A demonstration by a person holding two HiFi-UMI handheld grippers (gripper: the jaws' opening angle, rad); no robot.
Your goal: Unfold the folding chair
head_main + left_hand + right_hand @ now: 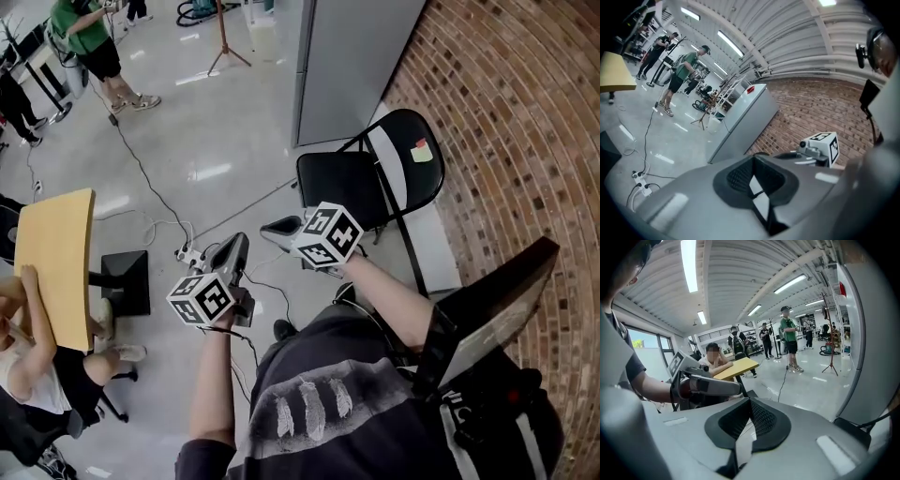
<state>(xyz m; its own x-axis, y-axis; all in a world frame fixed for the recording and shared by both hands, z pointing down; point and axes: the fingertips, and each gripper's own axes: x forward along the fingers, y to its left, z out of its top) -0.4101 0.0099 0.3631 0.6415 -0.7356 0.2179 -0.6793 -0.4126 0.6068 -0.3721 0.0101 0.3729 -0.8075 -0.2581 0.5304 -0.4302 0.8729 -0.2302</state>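
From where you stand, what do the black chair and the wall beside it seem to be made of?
The chair: a thin black tube frame with a slight sheen, probably painted metal. The seat looks smooth, either vinyl or painted sheet; I can't tell which. The wall: red-brown brick, matte, with pale mortar lines between the courses.

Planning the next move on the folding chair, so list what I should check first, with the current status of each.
1. Left tongs empty: ok, shut on nothing.
2. Right tongs empty: ok, shut on nothing.
3. Tongs open for gripping: not ok, both shut.
4. Tongs touching the folding chair: not ok, both are apart from it.
5. Chair needs unfolding: not ok, its seat already looks down, beside the brick wall.
6. Floor cable clear of feet: cannot tell.
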